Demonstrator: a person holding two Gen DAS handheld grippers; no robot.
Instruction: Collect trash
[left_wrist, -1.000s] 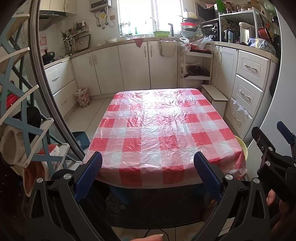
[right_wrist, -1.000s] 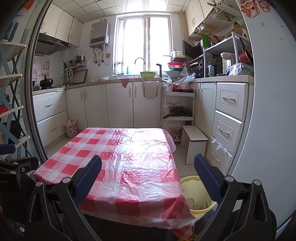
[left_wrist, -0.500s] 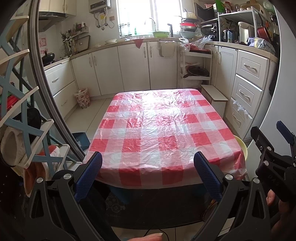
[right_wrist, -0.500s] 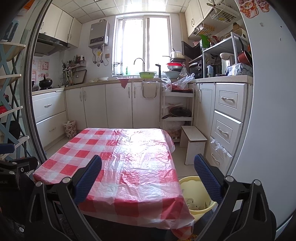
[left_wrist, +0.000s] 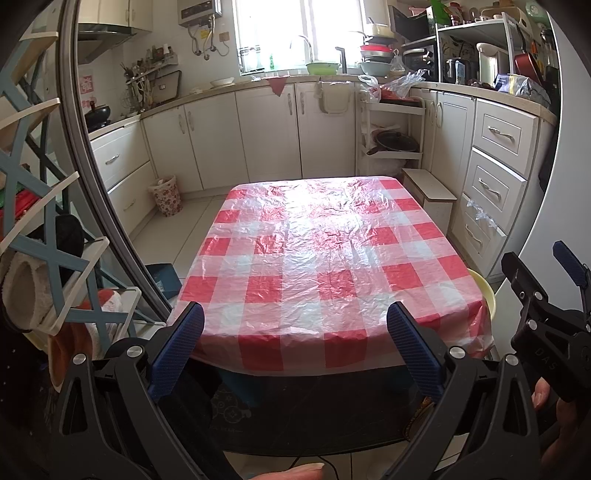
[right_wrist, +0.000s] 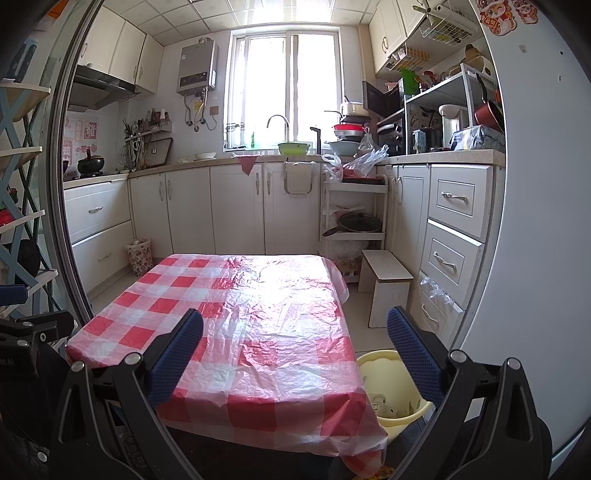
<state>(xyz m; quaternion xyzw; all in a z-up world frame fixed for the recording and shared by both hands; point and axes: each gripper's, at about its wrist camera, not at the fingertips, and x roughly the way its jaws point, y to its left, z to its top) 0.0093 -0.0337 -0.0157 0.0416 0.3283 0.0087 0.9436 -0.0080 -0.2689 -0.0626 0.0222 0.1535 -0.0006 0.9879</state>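
The biggest thing before me is the one worktop (left_wrist: 325, 258), draped in a single red-and-white checked plastic cloth (right_wrist: 258, 332) that hangs over every edge, I judge to keep spills off the top and let it wipe clean; its surface is bare, with no trash on it that I can see. Just beside its right near corner on the floor sits one pale yellow bin (right_wrist: 391, 387), partly tucked under the cloth's overhang, and it looks to have some scraps inside, so I take it as where trash belongs. A second, smaller flowered wastebasket (left_wrist: 167, 195) stands well apart against the far cabinets, with paper poking out. One low stool (right_wrist: 386, 278) stands by the drawers. My left claw (left_wrist: 295, 345) hovers short of the worktop's near edge, fingers spread wide with nothing between them; my right claw (right_wrist: 295, 352) is likewise wide apart and empty, held above the near right corner. I count two claws, two bins, no loose trash in view.
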